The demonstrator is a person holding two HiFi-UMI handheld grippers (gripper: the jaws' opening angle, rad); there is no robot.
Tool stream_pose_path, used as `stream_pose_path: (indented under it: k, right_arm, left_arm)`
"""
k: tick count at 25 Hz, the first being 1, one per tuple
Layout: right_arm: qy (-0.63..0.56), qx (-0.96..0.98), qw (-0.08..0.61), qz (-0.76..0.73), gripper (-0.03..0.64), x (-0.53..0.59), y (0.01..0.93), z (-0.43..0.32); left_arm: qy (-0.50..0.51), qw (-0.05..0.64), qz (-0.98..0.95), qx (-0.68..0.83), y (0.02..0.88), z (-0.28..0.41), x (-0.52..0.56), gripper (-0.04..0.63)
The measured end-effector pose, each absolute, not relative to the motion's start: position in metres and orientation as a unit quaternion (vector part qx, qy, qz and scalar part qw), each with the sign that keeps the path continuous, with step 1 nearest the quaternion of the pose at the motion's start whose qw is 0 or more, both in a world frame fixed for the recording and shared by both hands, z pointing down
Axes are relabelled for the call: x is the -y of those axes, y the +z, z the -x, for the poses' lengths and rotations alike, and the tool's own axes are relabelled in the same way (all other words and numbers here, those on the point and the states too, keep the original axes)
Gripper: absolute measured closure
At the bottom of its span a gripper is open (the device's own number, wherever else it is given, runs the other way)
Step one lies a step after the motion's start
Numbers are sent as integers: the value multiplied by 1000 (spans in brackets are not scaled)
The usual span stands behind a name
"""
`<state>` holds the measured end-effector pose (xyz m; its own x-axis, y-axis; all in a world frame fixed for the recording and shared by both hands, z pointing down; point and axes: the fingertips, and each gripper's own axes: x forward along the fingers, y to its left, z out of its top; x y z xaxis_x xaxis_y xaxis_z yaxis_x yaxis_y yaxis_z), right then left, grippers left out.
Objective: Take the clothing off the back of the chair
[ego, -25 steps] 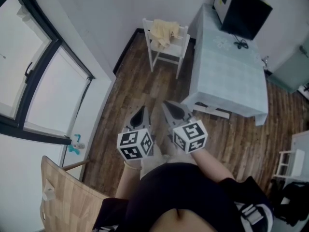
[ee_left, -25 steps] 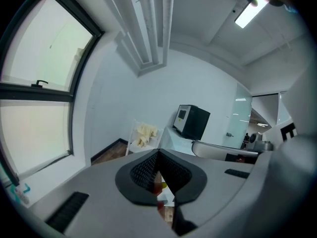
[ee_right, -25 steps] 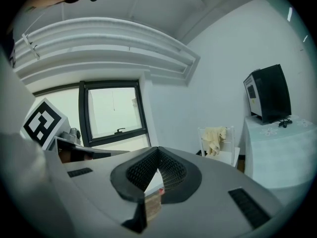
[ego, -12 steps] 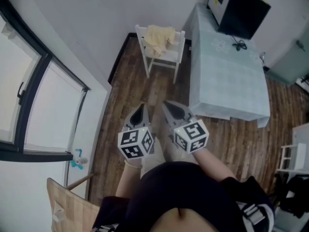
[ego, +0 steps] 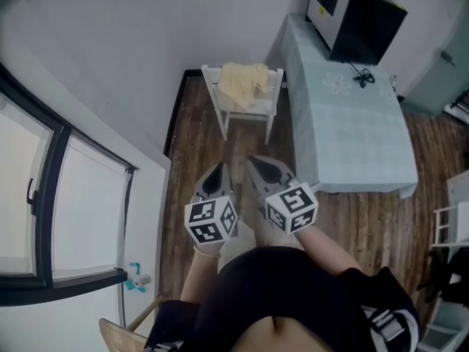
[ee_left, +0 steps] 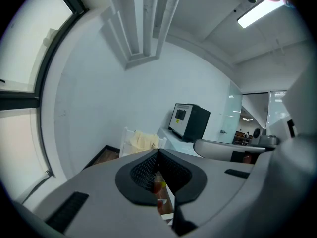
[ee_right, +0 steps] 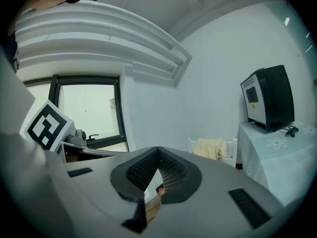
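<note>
I am steering through a small room furnished like a home: a cloth-covered table (ego: 359, 138) carries a black microwave oven (ego: 352, 17), a white chair (ego: 256, 113) stands just beside its corner, plank flooring (ego: 201, 152) lies beneath it, and a dark-framed window (ego: 29, 196) faces it.

Both grippers out front - shut, nothing in them.
The left gripper (ego: 218, 169) and right gripper (ego: 254, 161) sit side by side just ahead of the person's waist, tips pointing forward, jaws pressed together. The marker cubes (ego: 211, 221) face up, and the forearms (ego: 322, 251) stay tucked close to the body.
</note>
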<state>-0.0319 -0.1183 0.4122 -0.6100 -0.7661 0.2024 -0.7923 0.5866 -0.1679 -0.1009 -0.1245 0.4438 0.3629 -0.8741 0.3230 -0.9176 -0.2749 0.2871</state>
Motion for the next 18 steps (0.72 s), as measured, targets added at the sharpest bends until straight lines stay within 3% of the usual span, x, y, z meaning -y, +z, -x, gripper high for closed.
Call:
stream_pose_path:
  k: [18]
  right_arm:
    - [133,842,58,-520,606,263,424,61]
  left_arm:
    - [68,215,-838,497,454,134,285,594]
